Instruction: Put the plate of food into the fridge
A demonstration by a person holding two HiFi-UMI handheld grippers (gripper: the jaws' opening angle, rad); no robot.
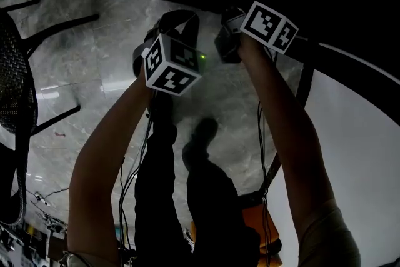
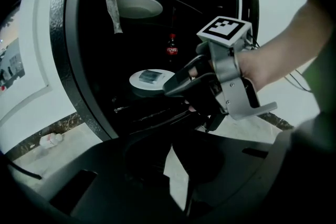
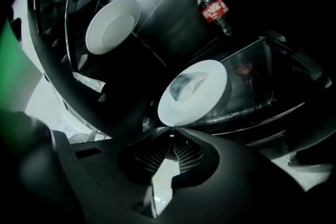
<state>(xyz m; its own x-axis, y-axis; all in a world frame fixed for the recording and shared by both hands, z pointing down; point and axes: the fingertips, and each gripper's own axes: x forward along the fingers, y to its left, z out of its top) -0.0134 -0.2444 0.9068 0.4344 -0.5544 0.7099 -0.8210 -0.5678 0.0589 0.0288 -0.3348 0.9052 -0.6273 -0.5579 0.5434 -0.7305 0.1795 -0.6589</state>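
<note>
Dim, contrasty pictures; the fridge [image 2: 60,50] interior is nearly black, glare streaks the floor [image 1: 94,65], and both gripper views bend at their edges.

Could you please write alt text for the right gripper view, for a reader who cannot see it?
The right gripper pinches the near rim of a white plate of food inside a dark, round fridge. A white bowl sits higher up, and a cola bottle stands further back.
</note>
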